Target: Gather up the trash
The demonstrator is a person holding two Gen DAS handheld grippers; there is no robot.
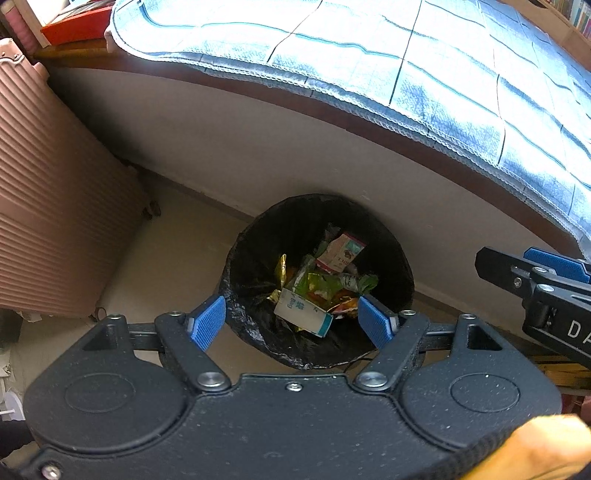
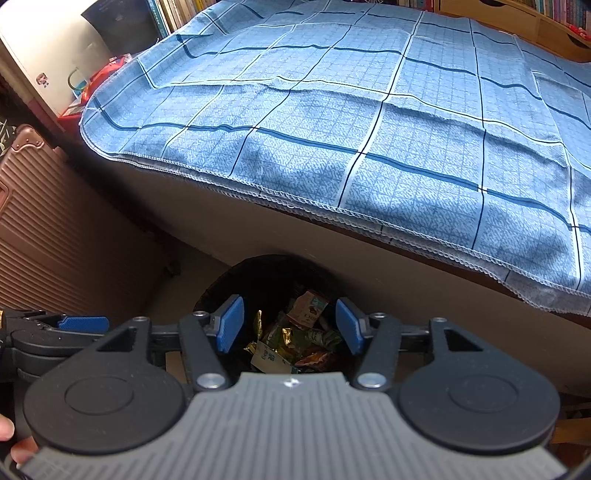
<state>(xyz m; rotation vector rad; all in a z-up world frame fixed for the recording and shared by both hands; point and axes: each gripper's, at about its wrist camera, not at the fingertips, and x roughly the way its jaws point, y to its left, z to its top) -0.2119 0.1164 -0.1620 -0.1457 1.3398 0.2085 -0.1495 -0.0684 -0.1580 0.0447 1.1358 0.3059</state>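
A black-lined trash bin (image 1: 255,236) (image 2: 221,291) stands on the floor against the bed's side. Inside lie wrappers, a white and teal box (image 1: 303,314) (image 2: 271,360) and a pink carton (image 1: 341,253) (image 2: 308,308). My left gripper (image 1: 291,323) hovers above the bin's near rim, open, nothing between its blue pads (image 1: 207,323). My right gripper (image 2: 290,326) also hangs over the bin, open and empty. In the left wrist view the right gripper's tip (image 1: 535,273) shows at the right edge; in the right wrist view the left gripper's finger (image 2: 83,325) shows at the left.
A bed with a blue checked cover (image 2: 351,122) (image 1: 424,55) fills the space behind the bin. A pink ribbed suitcase (image 1: 55,206) (image 2: 55,236) stands to the left on the pale floor (image 1: 173,266). Bookshelves (image 2: 535,18) line the far wall.
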